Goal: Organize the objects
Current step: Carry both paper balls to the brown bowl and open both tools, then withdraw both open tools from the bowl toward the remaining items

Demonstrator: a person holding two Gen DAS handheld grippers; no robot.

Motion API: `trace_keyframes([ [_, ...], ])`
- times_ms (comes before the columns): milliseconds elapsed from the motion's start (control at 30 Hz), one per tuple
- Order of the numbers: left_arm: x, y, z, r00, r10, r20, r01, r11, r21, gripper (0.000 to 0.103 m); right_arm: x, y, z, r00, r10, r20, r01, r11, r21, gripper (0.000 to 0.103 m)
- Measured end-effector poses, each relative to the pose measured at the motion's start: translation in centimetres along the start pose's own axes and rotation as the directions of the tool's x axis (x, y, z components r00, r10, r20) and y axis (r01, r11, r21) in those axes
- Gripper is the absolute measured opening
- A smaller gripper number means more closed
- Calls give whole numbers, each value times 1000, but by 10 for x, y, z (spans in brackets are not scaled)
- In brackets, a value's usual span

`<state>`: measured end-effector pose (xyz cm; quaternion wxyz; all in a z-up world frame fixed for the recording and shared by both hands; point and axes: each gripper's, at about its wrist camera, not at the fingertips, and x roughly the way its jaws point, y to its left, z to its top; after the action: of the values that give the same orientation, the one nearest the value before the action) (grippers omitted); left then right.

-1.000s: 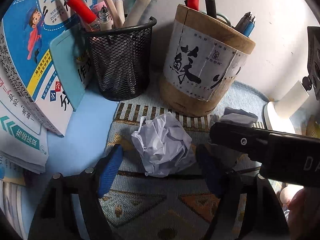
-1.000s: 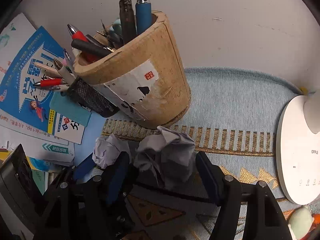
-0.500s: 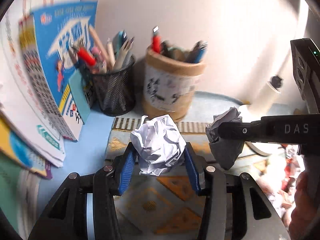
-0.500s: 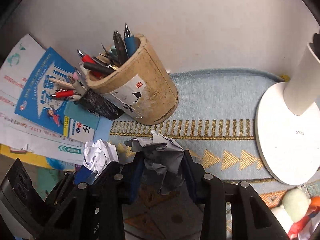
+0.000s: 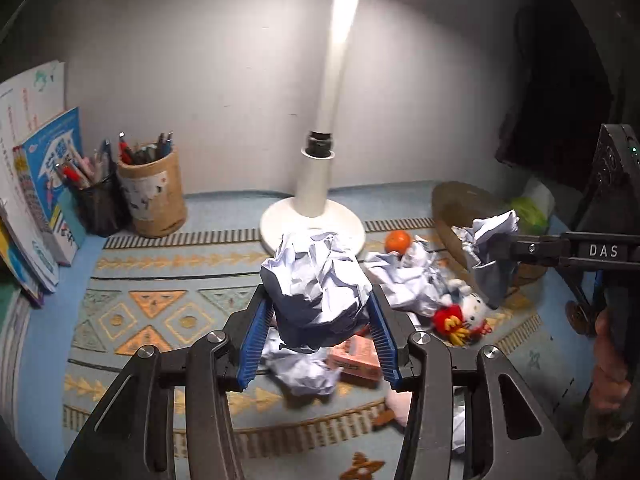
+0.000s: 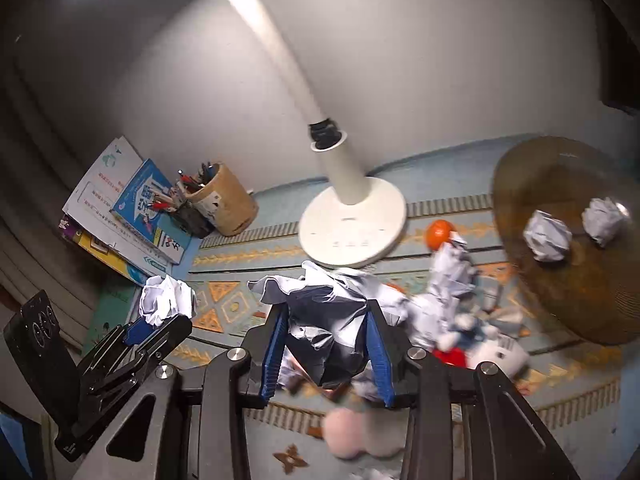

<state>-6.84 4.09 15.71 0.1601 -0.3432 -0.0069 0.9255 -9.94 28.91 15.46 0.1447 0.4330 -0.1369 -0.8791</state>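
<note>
L gripper (image 5: 318,330) & R gripper (image 6: 326,346) each pinch a paper ball (image 5: 316,292). Soft paper could slip out, or bump the lamp (image 5: 314,216).

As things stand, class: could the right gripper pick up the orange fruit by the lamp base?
Probably not: the right gripper is shut on a crumpled paper ball, leaving no room for the orange fruit.

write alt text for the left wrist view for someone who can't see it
The left tool grips a crumpled paper ball above a patterned mat strewn with more paper, a small plush toy and an orange. At right, the right tool holds another paper wad. A white desk lamp and two pen holders stand behind.
</note>
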Motion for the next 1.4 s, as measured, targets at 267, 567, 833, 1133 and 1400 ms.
trace_keyframes([
  [267, 3, -126, 62, 987, -150, 64, 143, 985, 100, 45, -117, -117, 9, 970, -99, 222, 48, 973, 225, 38],
  [567, 97, -205, 70, 973, -208, -104, 216, 973, 77, 45, -82, -169, 28, 957, -253, 140, 219, 951, 220, 39],
  [833, 153, -225, 68, 945, -224, -239, 250, 964, 86, 58, -37, -216, 28, 972, -228, 53, 202, 930, 307, 40],
  [1133, 131, -209, 61, 938, -273, -214, 284, 959, 22, 73, -49, -216, 28, 964, -246, 105, 211, 939, 271, 60],
  [1400, 45, -173, 61, 976, -209, -65, 211, 977, 21, 73, -76, -171, 16, 967, -172, 188, 139, 975, 175, 60],
])
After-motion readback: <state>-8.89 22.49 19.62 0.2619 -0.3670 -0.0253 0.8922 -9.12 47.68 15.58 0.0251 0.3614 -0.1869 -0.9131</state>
